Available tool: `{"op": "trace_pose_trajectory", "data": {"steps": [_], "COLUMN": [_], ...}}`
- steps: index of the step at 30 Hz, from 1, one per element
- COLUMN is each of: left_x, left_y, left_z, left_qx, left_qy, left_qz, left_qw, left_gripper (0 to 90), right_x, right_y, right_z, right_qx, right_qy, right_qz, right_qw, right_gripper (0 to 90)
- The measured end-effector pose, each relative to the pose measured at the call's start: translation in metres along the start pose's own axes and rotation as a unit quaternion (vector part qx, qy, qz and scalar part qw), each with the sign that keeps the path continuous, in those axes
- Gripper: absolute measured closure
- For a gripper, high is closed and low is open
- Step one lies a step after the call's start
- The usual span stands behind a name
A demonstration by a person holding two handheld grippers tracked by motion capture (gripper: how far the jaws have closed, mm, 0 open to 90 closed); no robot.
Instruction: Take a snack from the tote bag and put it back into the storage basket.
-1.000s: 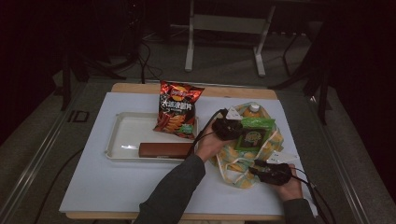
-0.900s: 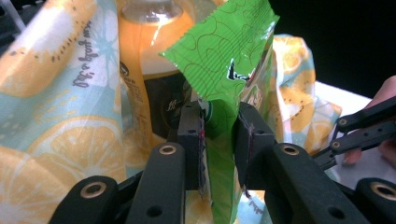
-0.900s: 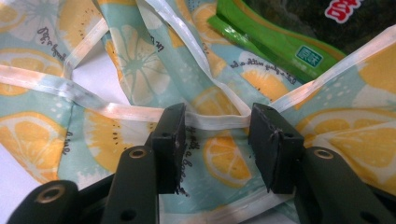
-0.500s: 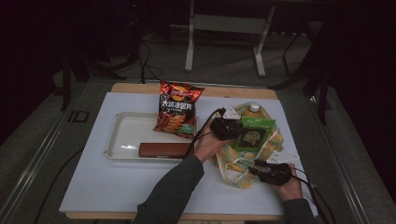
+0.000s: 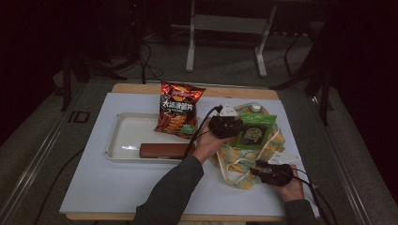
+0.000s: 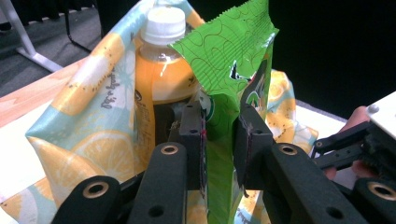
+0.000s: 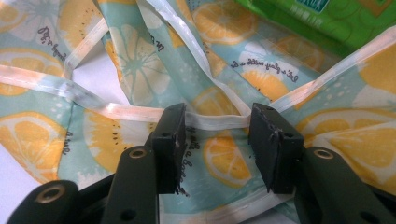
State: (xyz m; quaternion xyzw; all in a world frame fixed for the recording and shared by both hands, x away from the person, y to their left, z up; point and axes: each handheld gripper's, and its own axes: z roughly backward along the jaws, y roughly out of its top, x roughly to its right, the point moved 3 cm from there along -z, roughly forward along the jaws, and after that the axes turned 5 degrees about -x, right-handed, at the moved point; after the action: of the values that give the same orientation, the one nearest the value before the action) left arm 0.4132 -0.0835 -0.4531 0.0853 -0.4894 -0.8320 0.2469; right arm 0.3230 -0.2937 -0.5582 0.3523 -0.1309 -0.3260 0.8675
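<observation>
A lemon-print cloth bag [image 5: 234,165] lies open on the white table right of centre. Inside it stands an orange juice bottle [image 6: 156,70] with a white cap. My left gripper [image 5: 236,127] is shut on a green snack packet [image 6: 224,56], holding it upright at the bag's mouth, next to the bottle. My right gripper [image 5: 258,170] sits low at the bag's near edge. Its jaws [image 7: 217,121] stand open, one on each side of a pale strap [image 7: 210,120] of the bag, not pinching it.
A white tray [image 5: 123,140] sits left of centre with a brown bar [image 5: 162,151] at its near edge. A red chip bag [image 5: 178,110] leans on the tray's far right corner. The table's near and left parts are bare white mat.
</observation>
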Motion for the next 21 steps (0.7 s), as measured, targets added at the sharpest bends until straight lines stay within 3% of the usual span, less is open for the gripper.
{"op": "trace_pose_trajectory", "data": {"steps": [21], "left_x": [0.01], "left_y": [0.012], "left_z": [0.019], "left_qx": [0.028], "left_qy": [-0.011], "left_qz": [0.007], "left_qw": [0.9995], "left_gripper": [75.1], "right_x": [0.0], "right_y": [0.0], "right_z": [0.0], "right_qx": [0.0], "right_qy": [-0.001], "right_qz": [0.001], "right_qw": [1.0], "right_gripper": [56.1]}}
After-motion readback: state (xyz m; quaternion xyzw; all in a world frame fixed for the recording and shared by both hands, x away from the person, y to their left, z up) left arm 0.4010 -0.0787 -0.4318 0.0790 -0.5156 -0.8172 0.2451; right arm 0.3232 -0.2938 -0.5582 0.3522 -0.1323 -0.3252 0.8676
